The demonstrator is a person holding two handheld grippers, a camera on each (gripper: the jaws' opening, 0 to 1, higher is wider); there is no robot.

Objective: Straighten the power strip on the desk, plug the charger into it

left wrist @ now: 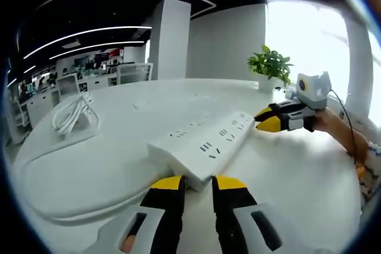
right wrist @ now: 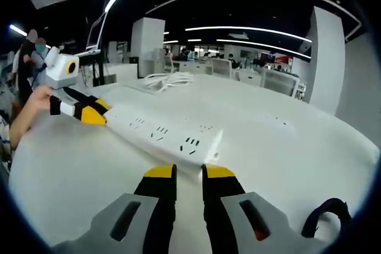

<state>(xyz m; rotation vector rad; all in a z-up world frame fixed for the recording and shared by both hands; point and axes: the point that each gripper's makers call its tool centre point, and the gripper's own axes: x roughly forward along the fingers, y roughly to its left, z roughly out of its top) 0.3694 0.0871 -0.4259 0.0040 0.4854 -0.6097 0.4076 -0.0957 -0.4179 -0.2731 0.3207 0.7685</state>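
Power strip (left wrist: 205, 144) on desk (left wrist: 297, 176), hand-held gripper (left wrist: 196, 184) at each end

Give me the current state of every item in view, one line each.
power strip: lying flat on the desk, sockets up, nothing plugged in.
left gripper: at one end of the strip, jaws slightly apart.
right gripper: at the other end, jaws slightly apart.
white cable: coiled, lying apart on the desk.
potted plant: upright.
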